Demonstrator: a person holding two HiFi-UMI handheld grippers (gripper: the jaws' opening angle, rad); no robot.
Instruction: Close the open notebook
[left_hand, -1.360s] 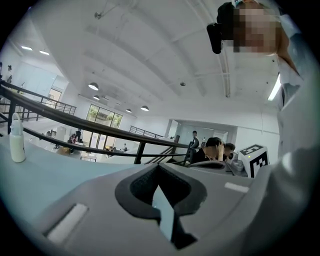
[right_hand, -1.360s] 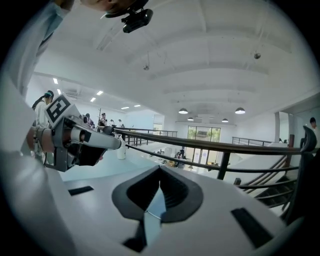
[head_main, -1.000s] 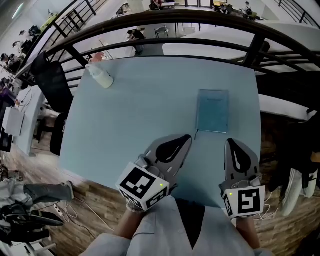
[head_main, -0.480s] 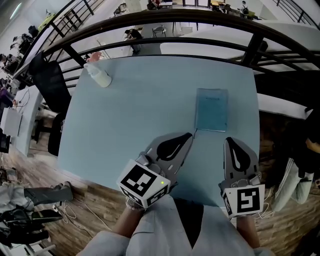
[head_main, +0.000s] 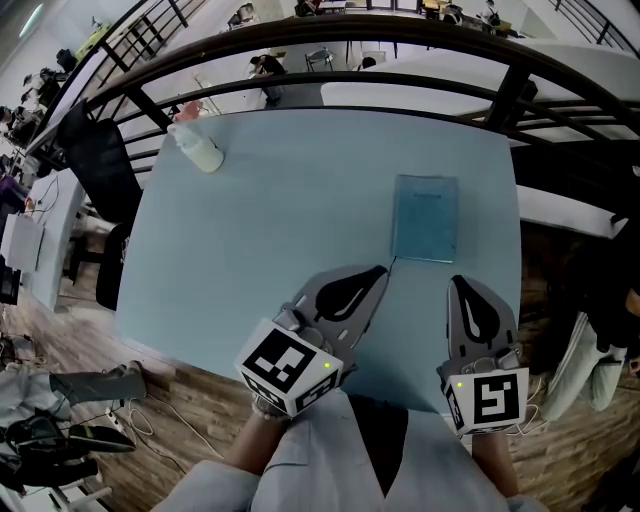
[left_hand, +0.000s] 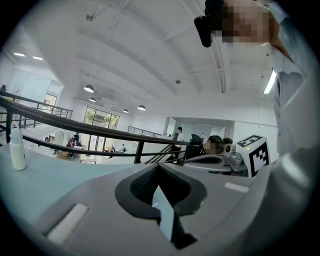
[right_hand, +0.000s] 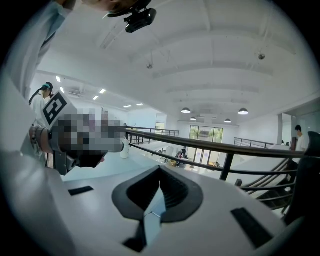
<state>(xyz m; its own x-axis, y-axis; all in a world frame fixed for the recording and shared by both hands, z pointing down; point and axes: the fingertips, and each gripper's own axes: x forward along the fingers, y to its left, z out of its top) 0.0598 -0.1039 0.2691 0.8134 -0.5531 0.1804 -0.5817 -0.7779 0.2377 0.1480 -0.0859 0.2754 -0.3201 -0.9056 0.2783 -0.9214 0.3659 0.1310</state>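
Looking down, we see the notebook (head_main: 426, 218) lying shut on the table's (head_main: 280, 220) far right, just beyond the right gripper (head_main: 460, 287); neither gripper view catches it. Those views show the left gripper (head_main: 376, 272) and the right with jaws pressed together.

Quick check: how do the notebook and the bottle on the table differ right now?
The notebook is blue, lies flat and looks closed; the bottle is white and stands upright. The notebook sits toward the right side; the bottle is at the far left corner. Both rest on the table, untouched.
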